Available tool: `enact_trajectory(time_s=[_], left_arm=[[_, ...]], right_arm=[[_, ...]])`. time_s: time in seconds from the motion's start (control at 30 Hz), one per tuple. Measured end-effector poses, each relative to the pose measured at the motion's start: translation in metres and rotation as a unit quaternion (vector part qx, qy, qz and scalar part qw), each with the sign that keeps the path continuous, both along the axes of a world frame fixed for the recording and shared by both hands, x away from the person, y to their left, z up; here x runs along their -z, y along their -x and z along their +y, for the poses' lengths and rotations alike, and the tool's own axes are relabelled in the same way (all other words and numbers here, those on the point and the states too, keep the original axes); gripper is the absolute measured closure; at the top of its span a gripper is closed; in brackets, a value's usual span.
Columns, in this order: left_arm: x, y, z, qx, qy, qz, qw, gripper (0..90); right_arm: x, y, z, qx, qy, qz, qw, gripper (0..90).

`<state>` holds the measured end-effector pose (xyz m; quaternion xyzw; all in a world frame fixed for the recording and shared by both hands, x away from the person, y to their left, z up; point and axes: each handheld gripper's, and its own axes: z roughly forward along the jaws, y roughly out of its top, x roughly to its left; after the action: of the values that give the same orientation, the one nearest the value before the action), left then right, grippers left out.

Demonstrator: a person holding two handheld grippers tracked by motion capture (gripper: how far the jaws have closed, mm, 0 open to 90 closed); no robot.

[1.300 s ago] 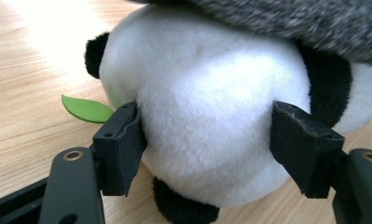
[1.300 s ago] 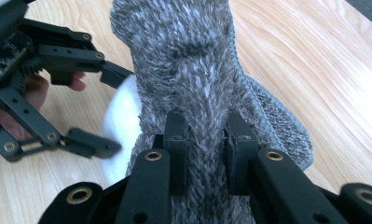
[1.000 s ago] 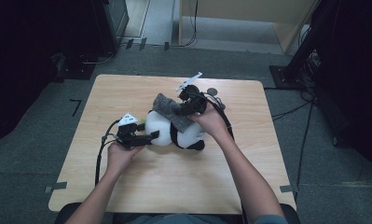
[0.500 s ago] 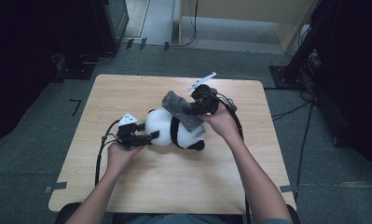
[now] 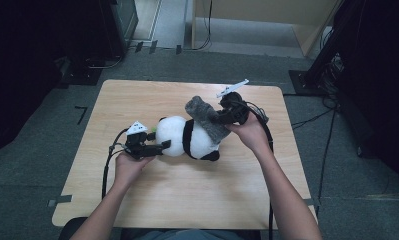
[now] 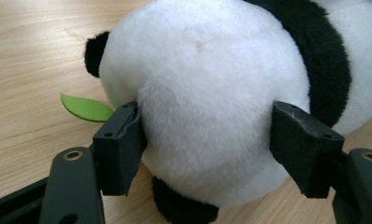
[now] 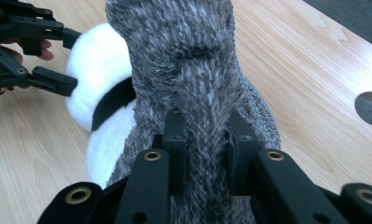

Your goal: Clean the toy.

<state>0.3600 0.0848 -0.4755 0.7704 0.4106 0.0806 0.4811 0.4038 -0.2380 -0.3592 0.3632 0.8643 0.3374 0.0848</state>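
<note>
Grey furry cloth (image 7: 193,70) pinched in right gripper (image 7: 204,140), left gripper (image 6: 211,149) clamping panda plush (image 6: 207,93) head

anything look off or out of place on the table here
Nothing damaged or spilled. The panda plush lies on its side, its head squeezed between the left claw. A grey furry cloth is draped over its body, with a fold pinched up by the right claw.
</note>
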Motion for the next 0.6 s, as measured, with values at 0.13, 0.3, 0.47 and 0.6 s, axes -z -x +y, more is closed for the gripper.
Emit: enact_trajectory(time_s=[0.13,0.3,0.47,0.6], left_arm=[[0.0,0.0,0.0,0.0,0.0,0.0,1.0,29.4],[0.0,0.0,0.0,-0.001,0.001,0.0,1.0,29.4],[0.0,0.0,0.0,-0.002,0.003,0.001,1.0,29.4],[0.0,0.0,0.0,-0.003,0.003,0.0,1.0,29.5]], right_arm=[[0.0,0.002,-0.007,0.005,0.001,-0.001,1.0,75.0],[-0.001,0.004,-0.012,0.01,0.002,-0.001,0.9999,75.0],[-0.005,0.006,-0.009,0.003,-0.012,-0.003,0.9999,75.0],[-0.015,0.013,0.004,-0.015,-0.018,-0.015,0.9996,75.4]])
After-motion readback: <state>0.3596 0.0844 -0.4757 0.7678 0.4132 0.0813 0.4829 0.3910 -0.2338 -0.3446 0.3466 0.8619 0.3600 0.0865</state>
